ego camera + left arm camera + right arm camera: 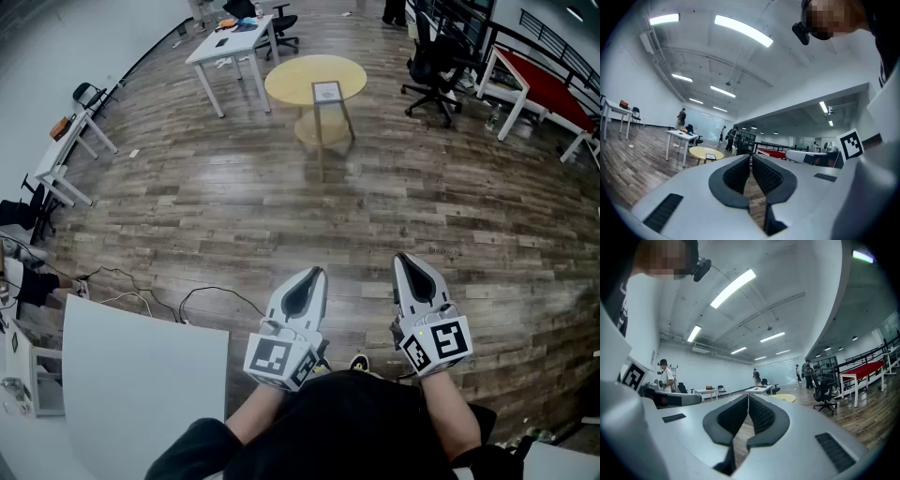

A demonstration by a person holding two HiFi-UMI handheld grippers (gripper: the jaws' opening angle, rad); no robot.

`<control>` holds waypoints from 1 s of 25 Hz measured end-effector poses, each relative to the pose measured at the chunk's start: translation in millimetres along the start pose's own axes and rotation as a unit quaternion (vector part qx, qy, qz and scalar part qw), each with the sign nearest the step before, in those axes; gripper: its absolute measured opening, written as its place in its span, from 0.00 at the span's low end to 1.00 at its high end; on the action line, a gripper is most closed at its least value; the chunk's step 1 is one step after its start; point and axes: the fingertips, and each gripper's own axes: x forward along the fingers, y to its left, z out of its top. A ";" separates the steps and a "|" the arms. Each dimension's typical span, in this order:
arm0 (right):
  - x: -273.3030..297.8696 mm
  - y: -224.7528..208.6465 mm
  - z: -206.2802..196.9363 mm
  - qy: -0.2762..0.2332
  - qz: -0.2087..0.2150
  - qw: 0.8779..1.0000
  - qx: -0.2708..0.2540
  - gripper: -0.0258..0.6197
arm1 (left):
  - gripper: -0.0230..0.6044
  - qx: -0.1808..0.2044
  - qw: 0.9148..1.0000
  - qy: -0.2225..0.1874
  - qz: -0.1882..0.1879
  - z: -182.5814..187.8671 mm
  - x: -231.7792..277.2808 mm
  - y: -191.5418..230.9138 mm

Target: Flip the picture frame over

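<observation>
Your left claw and right claw sit side by side and level, low in the head view, just ahead of your body. Each has its jaws pressed together with nothing held; only floor planks show behind the pads. The frame lies on the round yellow desk, well apart from both claws, with a wide run of wood floor between. Head view only: the frame from above, pale centre with a dark border; cables on the floor at your left; a white board beside your left arm. Left claw view only: the frame is a small dark-edged slab on the desk just left of the jaws, and people stand at the far glass wall. Right claw view only: the desk is a thin yellow sliver past the jaws, the frame is too small to tell, and a person in a white top stands at far left.
</observation>
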 end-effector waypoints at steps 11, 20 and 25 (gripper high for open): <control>-2.2 6.4 -12.1 0.012 -0.005 1.000 0.010 0.07 | 0.10 0.002 1.000 0.010 -0.020 -6.4 -1.9 -4.0; -0.6 20.0 -16.8 0.014 -0.010 1.000 0.008 0.07 | 0.10 -0.001 1.000 0.012 -0.021 -6.1 -10.8 9.3; 2.9 38.7 -19.2 0.016 -0.012 1.000 0.005 0.07 | 0.10 -0.007 1.000 0.007 -0.014 -3.7 -28.6 28.7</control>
